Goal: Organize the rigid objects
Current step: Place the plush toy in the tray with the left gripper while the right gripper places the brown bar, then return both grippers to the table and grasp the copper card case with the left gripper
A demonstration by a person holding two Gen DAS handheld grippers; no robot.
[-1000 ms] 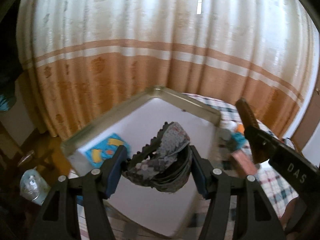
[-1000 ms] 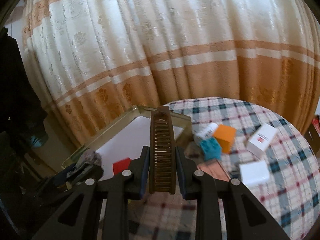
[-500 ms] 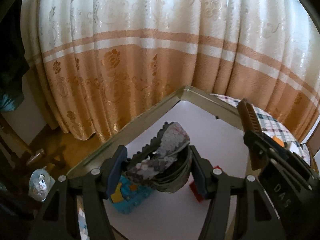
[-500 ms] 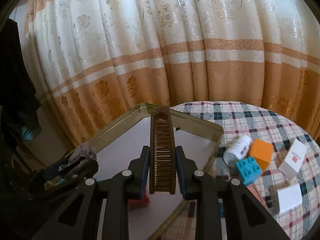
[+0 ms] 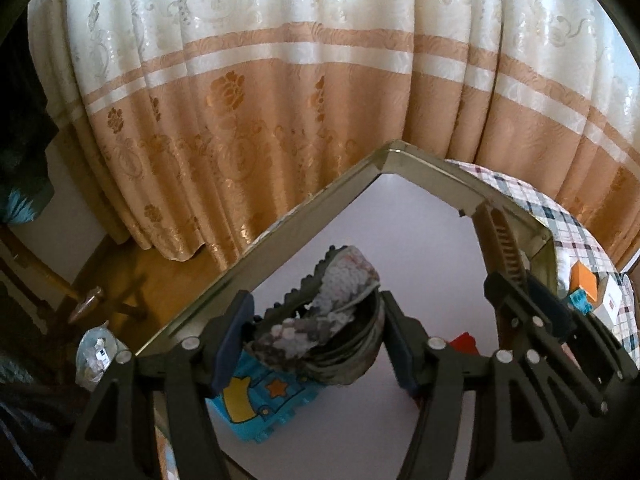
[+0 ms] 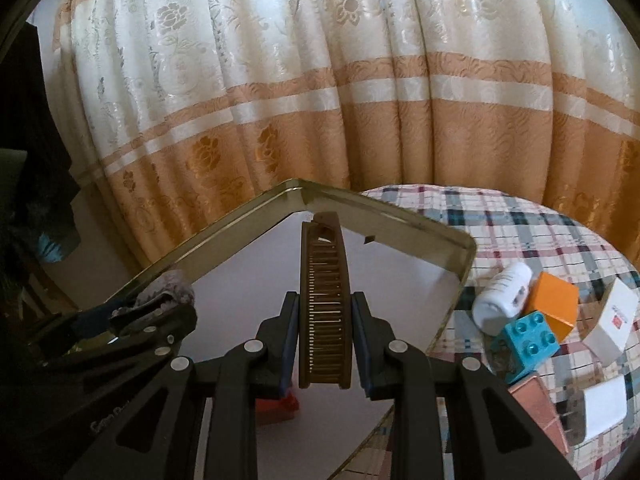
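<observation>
My left gripper (image 5: 316,344) is shut on a grey patterned hair claw clip (image 5: 332,320) and holds it over the metal tray (image 5: 320,204) with a white floor. My right gripper (image 6: 325,340) is shut on a brown comb (image 6: 325,304), upright, over the same tray (image 6: 380,216). A blue printed block (image 5: 260,404) and a red block (image 5: 464,344) lie in the tray. The right gripper with the comb shows at the right of the left wrist view (image 5: 520,300). The left gripper with the clip shows at the left of the right wrist view (image 6: 152,308).
On the plaid tablecloth (image 6: 520,224) right of the tray lie a white bottle (image 6: 500,300), an orange cube (image 6: 556,304), a teal brick (image 6: 528,340), two white boxes (image 6: 612,320) and a pink-brown box (image 6: 536,404). A cream and orange curtain (image 6: 320,100) hangs behind.
Both grippers have moved forward and left over the tray, still holding the clip and the comb. The blue and red blocks in the tray now lie under the grippers.
</observation>
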